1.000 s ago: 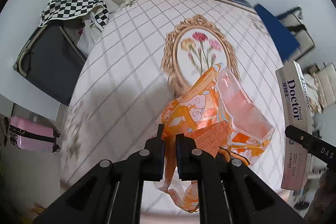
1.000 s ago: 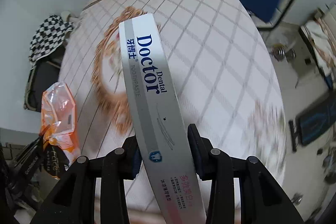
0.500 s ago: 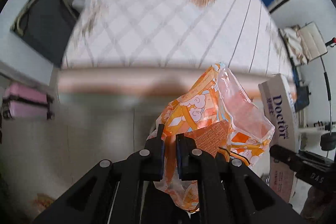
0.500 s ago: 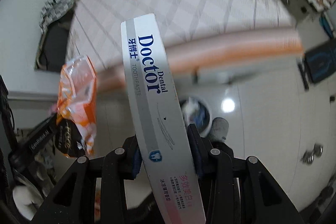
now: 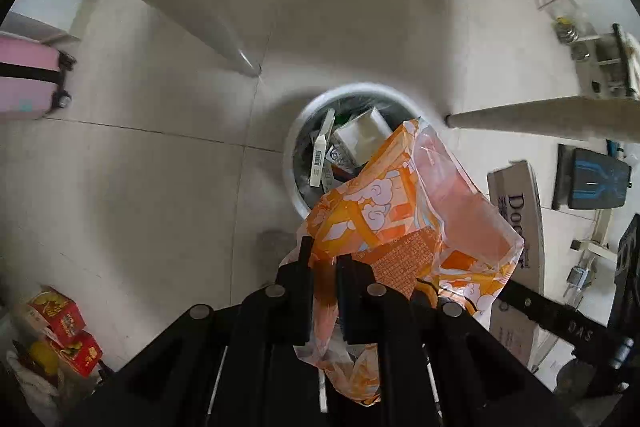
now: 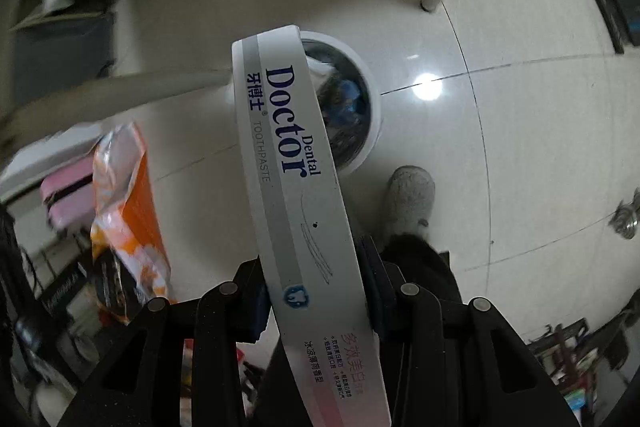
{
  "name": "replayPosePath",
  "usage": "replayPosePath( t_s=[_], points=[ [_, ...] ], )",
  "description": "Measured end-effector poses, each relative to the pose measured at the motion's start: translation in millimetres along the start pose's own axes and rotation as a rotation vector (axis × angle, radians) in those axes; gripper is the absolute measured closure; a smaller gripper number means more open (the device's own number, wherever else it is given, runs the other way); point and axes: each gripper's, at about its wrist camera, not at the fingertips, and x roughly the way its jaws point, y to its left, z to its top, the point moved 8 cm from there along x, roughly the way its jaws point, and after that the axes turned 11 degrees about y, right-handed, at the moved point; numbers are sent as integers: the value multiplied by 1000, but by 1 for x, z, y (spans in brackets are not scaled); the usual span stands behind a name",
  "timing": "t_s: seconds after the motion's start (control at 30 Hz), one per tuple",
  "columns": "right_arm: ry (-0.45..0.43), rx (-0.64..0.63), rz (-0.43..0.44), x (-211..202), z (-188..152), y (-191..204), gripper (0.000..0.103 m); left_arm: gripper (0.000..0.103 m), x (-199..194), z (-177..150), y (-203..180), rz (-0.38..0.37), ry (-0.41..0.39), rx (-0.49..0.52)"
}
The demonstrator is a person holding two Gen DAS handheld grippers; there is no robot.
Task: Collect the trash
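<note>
My left gripper (image 5: 323, 259) is shut on an orange and clear snack bag (image 5: 404, 211), held above the floor just in front of a round white trash bin (image 5: 298, 131) that holds several boxes and papers. My right gripper (image 6: 316, 259) is shut on a long white "Dental Doctor" toothpaste box (image 6: 288, 155), whose far end reaches over the bin (image 6: 370, 115). The box also shows in the left wrist view (image 5: 520, 223), and the bag in the right wrist view (image 6: 124, 203).
White table legs (image 5: 540, 119) stand on the tiled floor beside the bin. A pink suitcase (image 5: 24, 79) is at the left, red boxes (image 5: 68, 331) at lower left. A grey slipper (image 6: 410, 203) is near the bin.
Both grippers have swung down from the tablecloth past the table edge and now face the floor and the bin, each holding the same item.
</note>
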Motion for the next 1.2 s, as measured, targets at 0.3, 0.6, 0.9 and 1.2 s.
replayPosePath(
  t_s=[0.3,0.6,0.9,1.2],
  points=[
    [40,58,14,119,102,-12,62,92,123,66,6,3,52,38],
    [35,33,-3,127,109,-8,22,0,117,68,8,36,18,50],
    [-93,-89,-155,43,68,1,1,0,46,16,8,88,-64,59],
    [-173,-197,-222,-101,-42,36,1,0,-105,-88,-18,62,-149,114]
  ],
)
